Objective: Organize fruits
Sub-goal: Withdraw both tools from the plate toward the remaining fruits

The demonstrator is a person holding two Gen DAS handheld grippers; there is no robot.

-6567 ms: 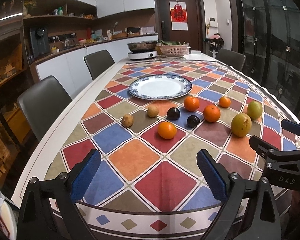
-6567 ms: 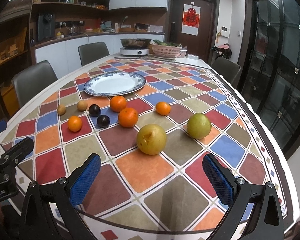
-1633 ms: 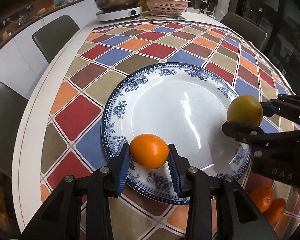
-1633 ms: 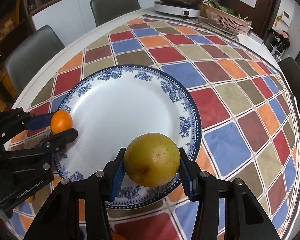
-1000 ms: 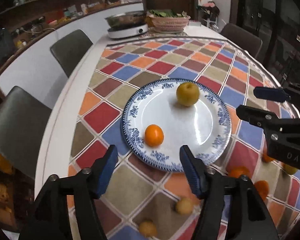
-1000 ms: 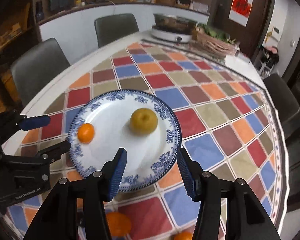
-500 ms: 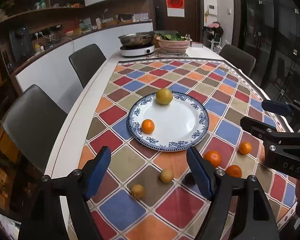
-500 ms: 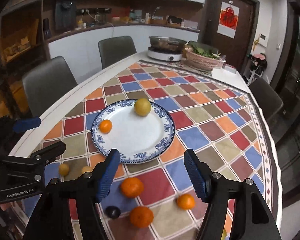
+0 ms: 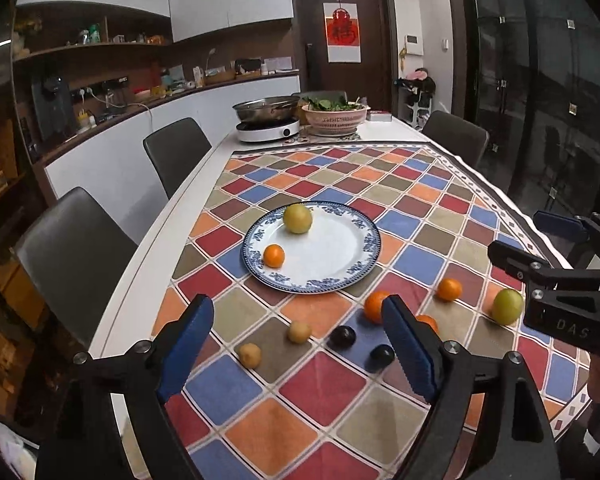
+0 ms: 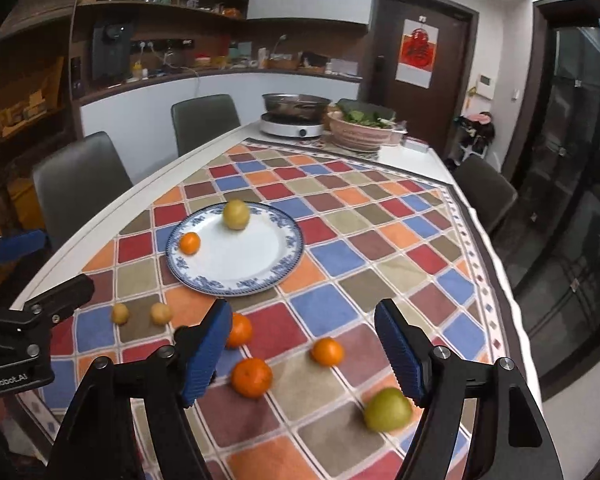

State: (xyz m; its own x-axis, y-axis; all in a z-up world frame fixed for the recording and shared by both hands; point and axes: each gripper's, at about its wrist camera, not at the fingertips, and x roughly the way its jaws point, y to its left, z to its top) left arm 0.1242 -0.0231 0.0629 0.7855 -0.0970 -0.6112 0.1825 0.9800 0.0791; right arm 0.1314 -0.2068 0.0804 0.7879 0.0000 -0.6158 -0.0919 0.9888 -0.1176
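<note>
Both the left gripper (image 9: 298, 344) and right gripper (image 10: 302, 354) are hovering with jaws apart and empty, while a pear (image 9: 297, 219) and an orange (image 9: 274, 255) are sitting on the plate (image 9: 340, 258).

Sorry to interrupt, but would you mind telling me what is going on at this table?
A person is sorting fruit onto the blue-rimmed plate with two handheld grippers. A small orange and a yellow-green pear sit on it. The left gripper and right gripper are open and empty, above the fruits on the tablecloth.
</note>
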